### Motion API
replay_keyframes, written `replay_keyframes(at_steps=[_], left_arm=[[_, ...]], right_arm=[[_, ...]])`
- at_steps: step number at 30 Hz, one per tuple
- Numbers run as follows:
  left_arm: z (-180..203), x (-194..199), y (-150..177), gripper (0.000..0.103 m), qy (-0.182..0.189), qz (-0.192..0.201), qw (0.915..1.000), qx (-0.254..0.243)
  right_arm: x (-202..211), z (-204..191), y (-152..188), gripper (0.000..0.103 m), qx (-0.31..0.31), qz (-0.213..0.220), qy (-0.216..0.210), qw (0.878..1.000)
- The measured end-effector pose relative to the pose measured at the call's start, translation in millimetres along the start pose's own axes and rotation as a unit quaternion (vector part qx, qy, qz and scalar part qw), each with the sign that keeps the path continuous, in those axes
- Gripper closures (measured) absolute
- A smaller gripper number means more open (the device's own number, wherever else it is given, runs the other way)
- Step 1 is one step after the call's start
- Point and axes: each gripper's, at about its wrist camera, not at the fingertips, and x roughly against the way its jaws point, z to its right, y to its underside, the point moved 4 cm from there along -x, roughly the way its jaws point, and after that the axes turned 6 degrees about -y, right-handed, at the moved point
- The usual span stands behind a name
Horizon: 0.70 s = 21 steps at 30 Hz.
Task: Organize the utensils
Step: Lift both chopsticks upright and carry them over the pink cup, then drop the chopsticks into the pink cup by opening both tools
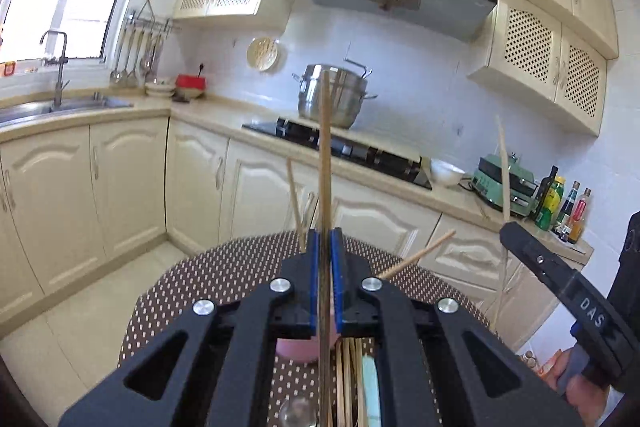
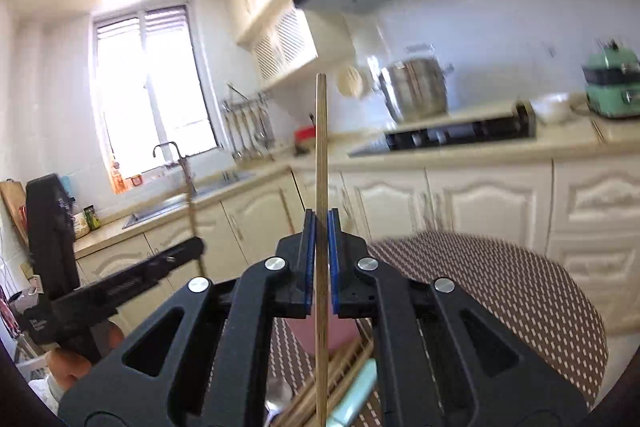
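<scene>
Chopsticks: each gripper holds one upright above the table (image 1: 224, 279), both lifted well clear of it.
Left gripper (image 1: 325, 267): jaws clenched on a darker chopstick (image 1: 325, 147) that rises straight up between the blue pads.
Right gripper (image 2: 321, 259): jaws grasp a pale chopstick (image 2: 321, 155); a slight gap shows beside the stick, but it stands firm, so it looks held.
Pile below: more chopsticks (image 1: 347, 379) lie bundled on the table beneath the grippers, next to a pink cup (image 1: 298, 349) and a mint-green handle (image 1: 370, 383).
Progress: judged early to middle; two sticks are picked out, most of the bundle is unsorted, and where they belong is not clear from the pictures.
Left to do: likely pairing or placing the two held sticks, then working through the rest.
Left view only: two or three loose sticks (image 1: 416, 255) poke up past the far side of the jaws, and a glass (image 1: 298, 413) sits low in the frame.
Right view only: a spoon bowl (image 2: 278, 397) lies beside the bundle, and the far half of the dotted table looks bare.
Cross views: each camera catches the other gripper off to its side, with the person's hand (image 2: 80, 359) gripping the handle.
</scene>
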Motion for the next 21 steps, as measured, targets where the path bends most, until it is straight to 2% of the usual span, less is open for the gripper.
replay_keyframes(at_steps=[7, 12, 17, 21], left_arm=[[17, -8, -31, 0.097, 0.008, 0.062, 0.9980, -0.007], [15, -14, -50, 0.097, 0.002, 0.103, 0.9947, 0.005], [12, -25, -60, 0.097, -0.006, 0.128, 0.9917, 0.012], [9, -45, -56, 0.097, -0.019, 0.124, 0.9921, 0.007]], right_arm=[[-47, -34, -21, 0.097, 0.011, 0.030, -0.022, 0.999], [-68, -37, -24, 0.097, 0.008, 0.052, -0.019, 0.998], [-84, -42, -23, 0.097, 0.011, 0.067, -0.019, 0.997], [-93, -43, -19, 0.097, 0.021, 0.076, -0.016, 0.997]])
